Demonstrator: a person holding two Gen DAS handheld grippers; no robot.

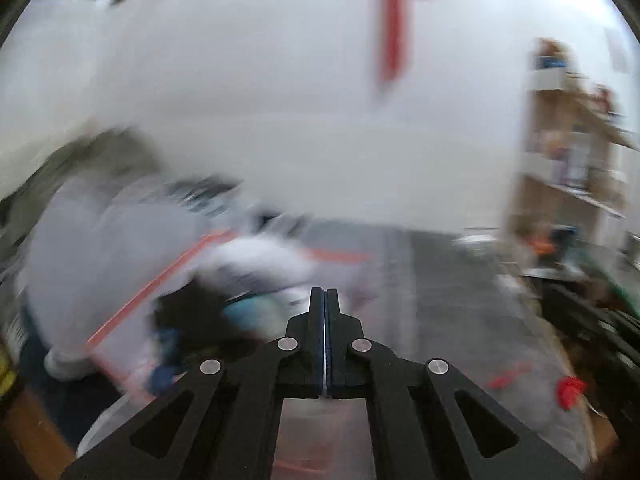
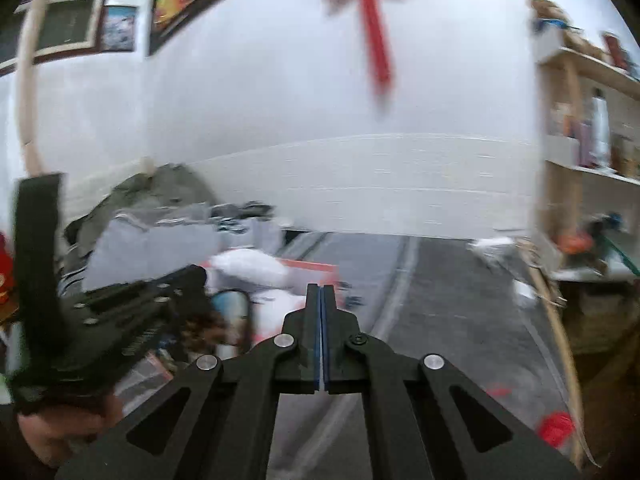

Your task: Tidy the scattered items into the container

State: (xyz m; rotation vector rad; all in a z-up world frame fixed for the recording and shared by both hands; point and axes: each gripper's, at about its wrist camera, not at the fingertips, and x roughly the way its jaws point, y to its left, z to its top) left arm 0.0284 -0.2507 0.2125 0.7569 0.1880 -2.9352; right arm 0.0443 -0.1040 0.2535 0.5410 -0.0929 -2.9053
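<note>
Both views are motion-blurred. My left gripper (image 1: 325,292) is shut with nothing between its fingers, held above a clear container with an orange rim (image 1: 160,276) at the left. Inside or beside it lie a white item (image 1: 260,260) and a blue-white can-like item (image 1: 252,312). My right gripper (image 2: 321,290) is shut and empty, above the grey table mat (image 2: 460,312). The left gripper's body (image 2: 132,312) shows at the left of the right wrist view, near the container (image 2: 312,268), the white item (image 2: 252,266) and the can (image 2: 232,316). Small red items (image 1: 570,390) (image 2: 556,428) lie at the mat's right.
A white wall with a hanging red ornament (image 2: 374,28) is behind. A wooden shelf unit (image 2: 580,140) stands at the right. An olive cloth heap (image 2: 160,188) and grey bags (image 2: 152,248) sit at the back left. The table's wooden edge (image 2: 560,340) runs down the right.
</note>
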